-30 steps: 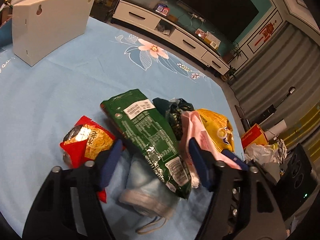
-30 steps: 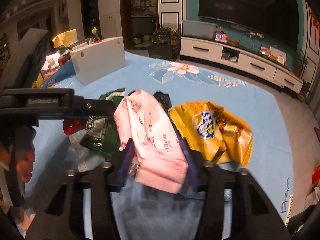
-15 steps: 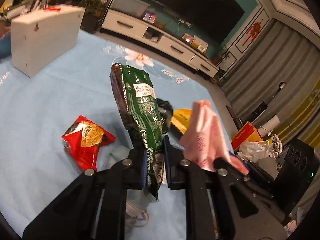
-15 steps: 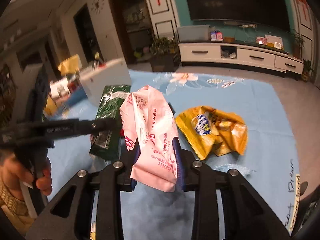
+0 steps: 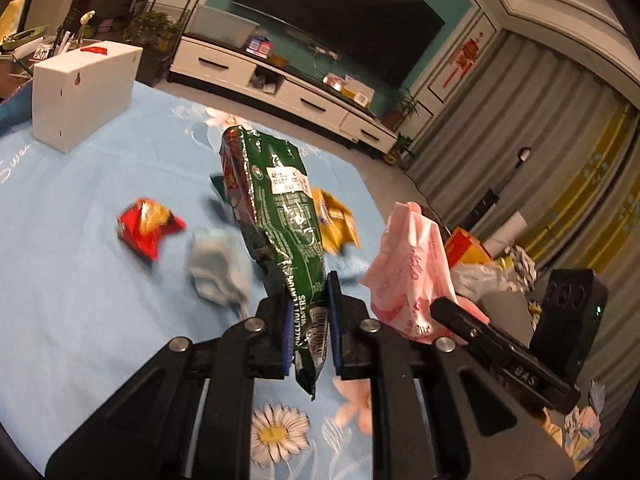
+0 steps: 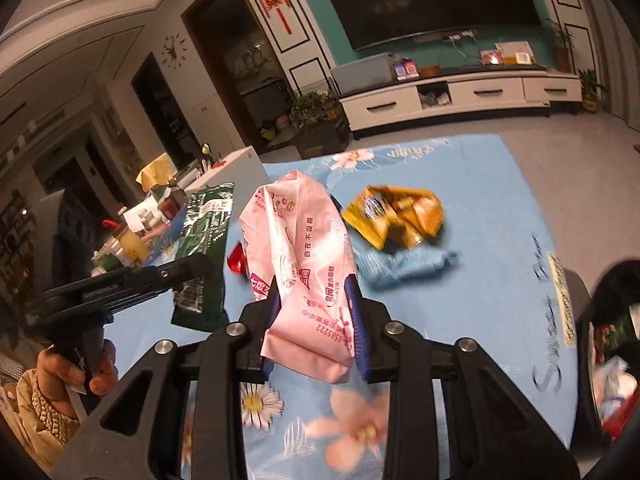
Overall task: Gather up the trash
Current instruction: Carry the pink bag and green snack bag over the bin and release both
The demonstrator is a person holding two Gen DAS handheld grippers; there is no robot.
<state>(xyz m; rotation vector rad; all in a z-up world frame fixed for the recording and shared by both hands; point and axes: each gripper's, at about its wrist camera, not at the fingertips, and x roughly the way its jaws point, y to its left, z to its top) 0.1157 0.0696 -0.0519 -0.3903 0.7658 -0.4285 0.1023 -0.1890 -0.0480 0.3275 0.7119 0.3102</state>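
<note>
My left gripper (image 5: 309,312) is shut on a green snack bag (image 5: 276,204) and holds it upright above the table. My right gripper (image 6: 316,308) is shut on a pink wrapper (image 6: 304,256), also lifted; the wrapper shows in the left wrist view (image 5: 412,272), and the green bag in the right wrist view (image 6: 204,248). On the blue floral tablecloth (image 5: 80,280) lie a red snack packet (image 5: 148,228), a yellow snack bag (image 6: 396,216) and a crumpled blue face mask (image 5: 218,272).
A white box (image 5: 84,92) stands at the table's far left. A bin with trash (image 6: 612,352) sits at the right table edge; more bagged trash (image 5: 484,268) lies beyond it. A TV cabinet (image 6: 460,96) stands behind the table.
Both grippers closed on their items and lifted them off the table: left on the green bag, right on the pink wrapper. Both have pulled back and up from the pile.
</note>
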